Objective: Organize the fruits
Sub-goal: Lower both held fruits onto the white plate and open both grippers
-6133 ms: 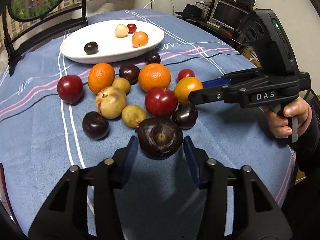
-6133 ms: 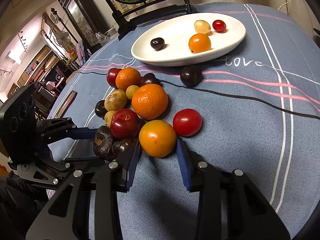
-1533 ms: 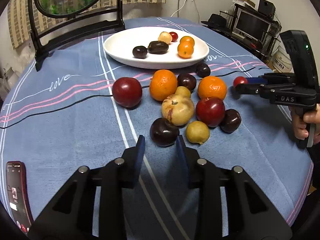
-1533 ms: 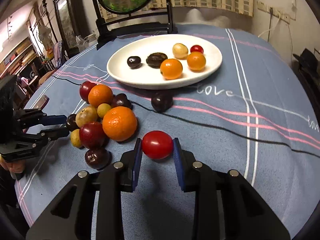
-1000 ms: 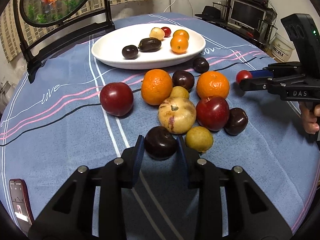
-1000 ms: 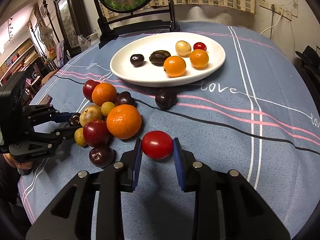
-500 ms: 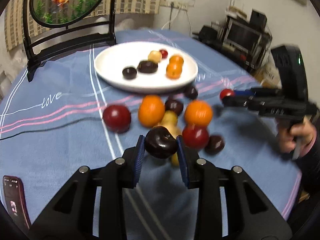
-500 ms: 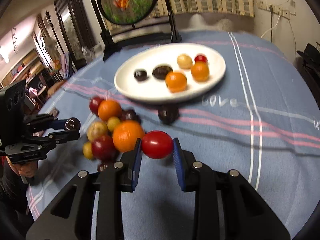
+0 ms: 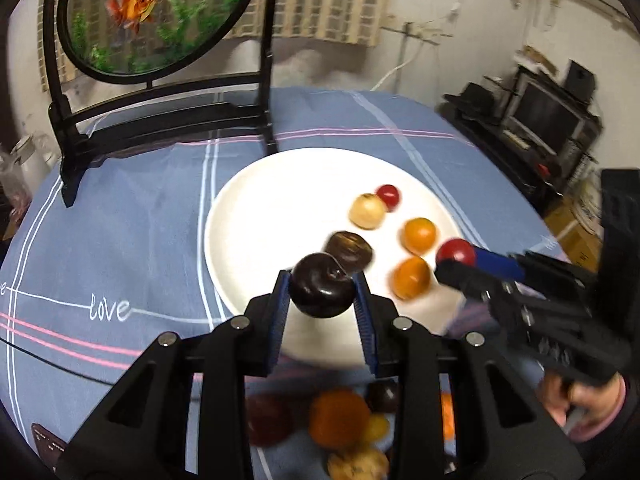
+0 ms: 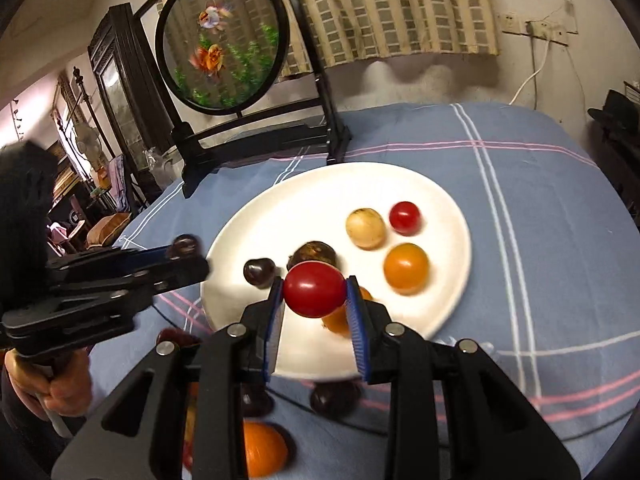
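My left gripper (image 9: 322,285) is shut on a dark plum (image 9: 323,291) and holds it in the air over the near part of the white plate (image 9: 256,216). In the right wrist view my right gripper (image 10: 314,294) is shut on a red tomato (image 10: 315,289), also above the plate (image 10: 276,224). Each view shows the other gripper beside it: the right gripper (image 9: 456,260) with the tomato (image 9: 456,251), the left gripper (image 10: 185,249) with the plum (image 10: 183,244). On the plate lie two orange fruits (image 9: 419,235), a pale fruit (image 9: 367,211), a small red one (image 9: 388,195) and dark ones (image 9: 349,250).
Several fruits (image 9: 340,416) remain in a blurred heap on the blue cloth (image 9: 120,220) near the plate's front edge. A black stand with a round goldfish screen (image 9: 152,20) stands behind the plate. A phone (image 9: 44,438) lies at the near left. A hand (image 9: 580,400) grips the right tool.
Both grippers closed on their fruits, lifted them off the cloth and carried them forward from the heap to above the plate. The heap has dropped to the bottom of both views.
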Demonstrator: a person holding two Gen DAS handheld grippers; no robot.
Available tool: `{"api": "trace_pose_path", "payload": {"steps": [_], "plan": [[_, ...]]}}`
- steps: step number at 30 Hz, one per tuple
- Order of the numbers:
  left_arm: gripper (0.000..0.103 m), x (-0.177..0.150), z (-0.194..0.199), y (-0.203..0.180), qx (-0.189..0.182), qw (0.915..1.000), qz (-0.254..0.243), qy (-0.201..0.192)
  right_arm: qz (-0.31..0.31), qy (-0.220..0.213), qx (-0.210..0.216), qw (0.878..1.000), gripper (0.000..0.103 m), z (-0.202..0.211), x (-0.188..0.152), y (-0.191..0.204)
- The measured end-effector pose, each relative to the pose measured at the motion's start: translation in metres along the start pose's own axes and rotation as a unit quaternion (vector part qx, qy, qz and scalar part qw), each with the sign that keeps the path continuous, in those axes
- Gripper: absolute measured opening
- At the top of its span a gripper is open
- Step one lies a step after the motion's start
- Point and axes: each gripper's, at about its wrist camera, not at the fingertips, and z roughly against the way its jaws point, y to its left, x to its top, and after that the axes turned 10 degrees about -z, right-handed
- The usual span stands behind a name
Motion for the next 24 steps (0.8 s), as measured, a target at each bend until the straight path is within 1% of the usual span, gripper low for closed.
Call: {"api": "trace_pose_path", "payload": {"steps": [3,6,7,8,9,10,11,12,16,18,20,22,24], "plan": [[0.032,0.008,-0.015,0.006,0.009,0.9998,0.012,0.014,0.006,0.012,0.001,1.000,0.031,-0.011,0.001,0.005],[0.032,0.011,-0.027,0.012,0.029,0.9991,0.017,0.026,0.017,0.021,-0.002,1.000,0.031,-0.019,0.003,0.005],[0.033,0.012,-0.029,0.014,0.027,0.9990,0.021,0.029,0.019,0.024,-0.001,1.000,0.031,-0.020,0.003,0.005],[0.039,0.012,-0.029,0.016,0.021,0.9989,0.027,0.032,0.021,0.029,-0.001,0.999,0.033,-0.021,0.005,0.004],[0.051,0.010,-0.027,0.017,0.023,0.9988,0.029,0.031,0.020,0.030,-0.001,0.999,0.037,-0.020,0.005,0.004],[0.058,0.009,-0.023,0.018,0.032,0.9987,0.030,0.026,0.019,0.029,-0.001,0.999,0.042,-0.018,0.006,0.004],[0.070,0.009,-0.018,0.018,0.045,0.9983,0.030,0.019,0.018,0.025,-0.001,1.000,0.044,-0.015,0.006,0.004],[0.076,0.008,-0.010,0.017,0.054,0.9980,0.031,0.012,0.019,0.017,-0.006,1.000,0.051,-0.009,0.006,0.006],[0.078,-0.005,0.019,0.017,0.045,0.9982,0.041,-0.002,0.035,-0.007,-0.013,0.999,0.051,0.010,-0.001,0.013],[0.081,-0.016,0.035,0.014,0.052,0.9976,0.042,-0.019,0.038,-0.012,-0.008,0.999,0.051,0.020,-0.006,0.015],[0.082,-0.030,0.047,0.010,0.061,0.9970,0.039,-0.029,0.043,-0.015,-0.012,0.999,0.051,0.028,-0.012,0.018],[0.083,-0.043,0.054,0.005,0.058,0.9970,0.037,-0.036,0.053,-0.020,-0.012,0.998,0.051,0.038,-0.020,0.022],[0.086,-0.062,0.061,0.001,0.052,0.9969,0.036,-0.047,0.067,-0.027,-0.024,0.997,0.051,0.045,-0.027,0.026]]}}
